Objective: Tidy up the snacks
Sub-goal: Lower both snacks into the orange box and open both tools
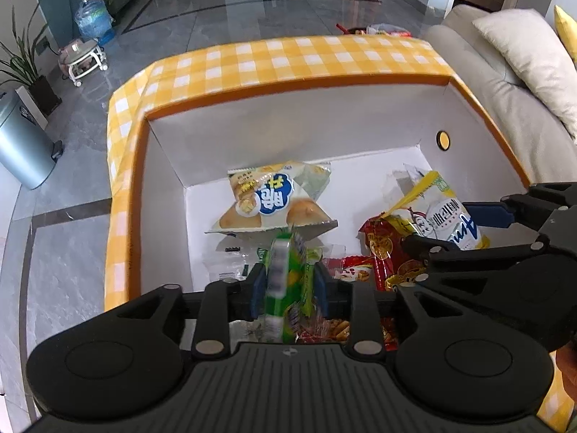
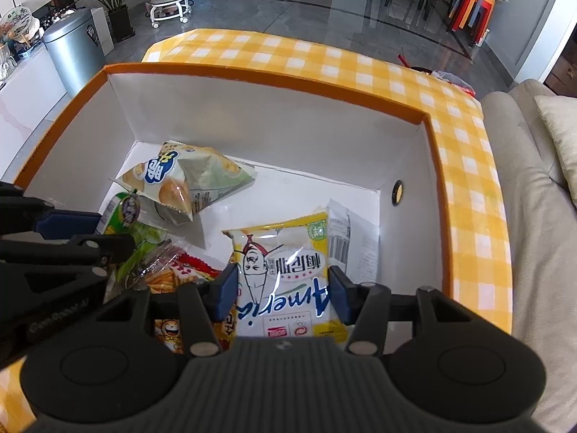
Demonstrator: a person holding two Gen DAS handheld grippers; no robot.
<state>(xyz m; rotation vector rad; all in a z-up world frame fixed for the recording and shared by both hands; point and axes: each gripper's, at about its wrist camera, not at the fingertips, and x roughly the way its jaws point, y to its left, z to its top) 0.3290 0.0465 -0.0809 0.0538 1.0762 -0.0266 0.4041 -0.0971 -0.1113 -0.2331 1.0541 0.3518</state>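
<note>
An orange-rimmed white box point(image 1: 299, 83) point(image 2: 252, 75) holds several snack packs. My left gripper point(image 1: 290, 285) is over its near left part with a green snack pack point(image 1: 286, 288) between its fingers, blurred; the pack also shows at the left of the right wrist view point(image 2: 124, 216). My right gripper point(image 2: 281, 288) is open around a yellow and white snack bag point(image 2: 285, 270) that lies in the box's right part; the bag also shows in the left wrist view point(image 1: 447, 213). A cream bun bag point(image 1: 270, 198) point(image 2: 184, 180) lies at the box's far side. Red packs point(image 1: 386, 252) lie in between.
The box sits on a yellow checked tablecloth point(image 1: 288, 57) point(image 2: 468, 180). A beige sofa point(image 1: 505, 83) point(image 2: 541, 216) is to the right. A grey bin point(image 1: 21, 144) point(image 2: 72, 50), a plant and a water bottle point(image 1: 92, 14) stand on the floor to the left.
</note>
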